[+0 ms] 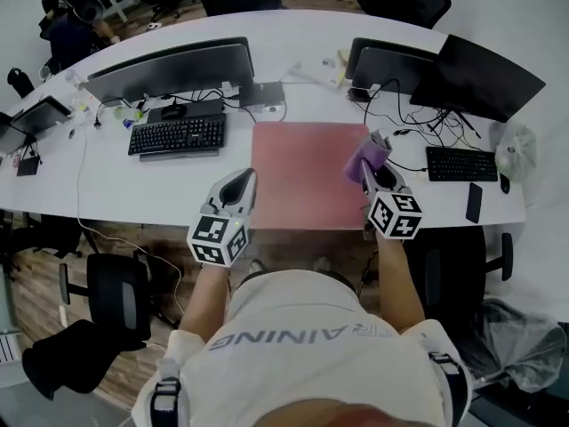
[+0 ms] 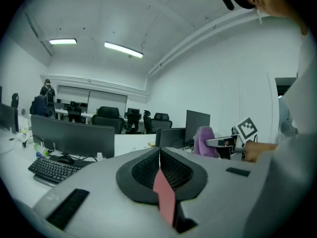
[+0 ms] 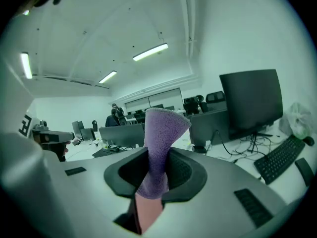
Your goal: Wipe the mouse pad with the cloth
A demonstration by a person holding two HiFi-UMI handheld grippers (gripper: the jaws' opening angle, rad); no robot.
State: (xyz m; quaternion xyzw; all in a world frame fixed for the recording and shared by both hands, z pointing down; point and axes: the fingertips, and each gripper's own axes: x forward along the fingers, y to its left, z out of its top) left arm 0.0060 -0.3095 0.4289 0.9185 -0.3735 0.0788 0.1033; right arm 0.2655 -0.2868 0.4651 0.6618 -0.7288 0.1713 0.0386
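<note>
The pink mouse pad (image 1: 302, 172) lies flat at the middle of the white desk (image 1: 116, 181). My right gripper (image 1: 372, 169) hovers over the pad's right edge, shut on a purple cloth (image 1: 365, 157) that sticks up out of the jaws (image 3: 159, 148). My left gripper (image 1: 243, 183) is at the pad's left front corner, shut with nothing in it; its jaws meet along a thin seam (image 2: 159, 157). In both gripper views a strip of pink pad (image 2: 165, 197) (image 3: 147, 212) shows below the jaws. The left gripper view also catches the cloth (image 2: 204, 140) to the right.
A black keyboard (image 1: 178, 135) and wide monitor (image 1: 173, 68) stand left of the pad. Right of it are cables, a second keyboard (image 1: 460, 164), a phone (image 1: 474, 202) and dark monitors (image 1: 484, 76). An office chair (image 1: 116, 294) is at my left. People sit far back (image 1: 67, 16).
</note>
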